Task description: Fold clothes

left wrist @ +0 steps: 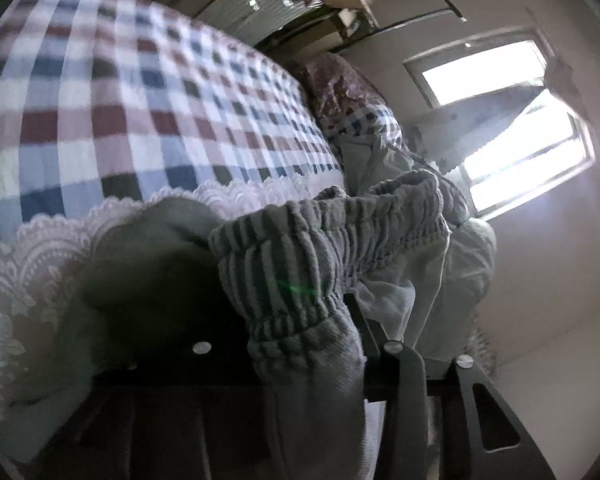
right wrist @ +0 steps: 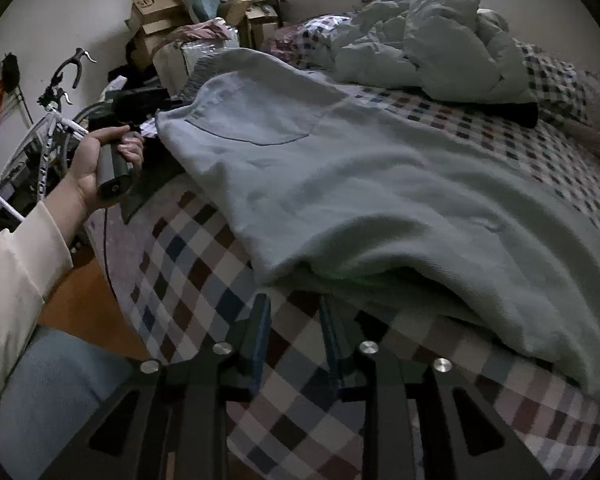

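**A:** What room is this, and what is the work surface?

**B:** A bedroom. A bed with a checked cover (right wrist: 204, 280) fills most of both views. A rumpled white duvet (right wrist: 432, 48) is heaped at its far end, a bicycle (right wrist: 52, 120) stands to one side, and a bright window (left wrist: 500, 112) lights the wall.

**A:** Where is the clothing?

**B:** A pair of pale grey sweatpants (right wrist: 360, 184) lies spread across the cover, back pocket facing up. The ribbed, striped waistband (left wrist: 300, 256) is lifted off the bed edge.

**A:** What are the claws doing?

**B:** The left gripper (right wrist: 140, 96), held by a hand (right wrist: 96, 164), is clamped on that waistband. The right gripper (right wrist: 296, 344) is narrowly parted and holds nothing, hovering over the cover just before the near edge of the pants.

**A:** How far along is the folding?

**B:** Partway at most, I judge. The near edge looks doubled, perhaps one leg laid over the other, but the length is unfolded. No neat bundle is visible.

**A:** Any containers?

**B:** Cardboard boxes (right wrist: 156, 12) are stacked against the far wall. Their contents cannot be made out.
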`<action>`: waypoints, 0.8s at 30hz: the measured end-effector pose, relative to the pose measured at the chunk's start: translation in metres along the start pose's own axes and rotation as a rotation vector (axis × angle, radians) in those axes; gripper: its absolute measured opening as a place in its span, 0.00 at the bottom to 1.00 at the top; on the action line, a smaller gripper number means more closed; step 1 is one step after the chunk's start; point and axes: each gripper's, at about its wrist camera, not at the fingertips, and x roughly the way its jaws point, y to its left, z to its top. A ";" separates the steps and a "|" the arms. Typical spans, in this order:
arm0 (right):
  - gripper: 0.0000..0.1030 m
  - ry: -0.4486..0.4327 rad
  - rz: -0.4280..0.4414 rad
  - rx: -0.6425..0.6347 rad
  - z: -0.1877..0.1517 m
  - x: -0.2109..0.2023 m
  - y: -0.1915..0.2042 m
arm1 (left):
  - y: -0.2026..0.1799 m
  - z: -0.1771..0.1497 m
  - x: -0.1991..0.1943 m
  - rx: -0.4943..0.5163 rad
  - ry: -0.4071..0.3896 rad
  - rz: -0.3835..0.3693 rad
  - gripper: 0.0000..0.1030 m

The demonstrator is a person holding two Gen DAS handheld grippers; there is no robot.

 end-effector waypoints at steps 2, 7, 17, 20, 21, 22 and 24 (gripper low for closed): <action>0.37 0.001 -0.007 0.002 0.002 -0.003 0.000 | -0.004 0.000 -0.003 0.020 -0.007 -0.002 0.41; 0.39 0.003 -0.025 0.007 0.006 -0.009 -0.001 | -0.012 0.001 -0.006 0.056 -0.016 0.000 0.40; 0.42 -0.030 -0.033 0.040 0.026 -0.016 0.011 | -0.044 -0.004 -0.023 0.186 -0.060 -0.011 0.37; 0.42 -0.040 -0.029 0.066 0.030 -0.018 0.009 | -0.064 -0.011 -0.032 0.274 -0.090 -0.014 0.36; 0.42 -0.044 -0.026 0.071 0.030 -0.019 0.009 | -0.071 -0.013 -0.035 0.307 -0.098 -0.013 0.36; 0.42 -0.048 -0.024 0.076 0.031 -0.021 0.008 | -0.078 -0.017 -0.038 0.335 -0.104 -0.013 0.36; 0.42 -0.056 -0.019 0.086 0.033 -0.023 0.007 | -0.092 -0.024 -0.042 0.390 -0.113 -0.017 0.36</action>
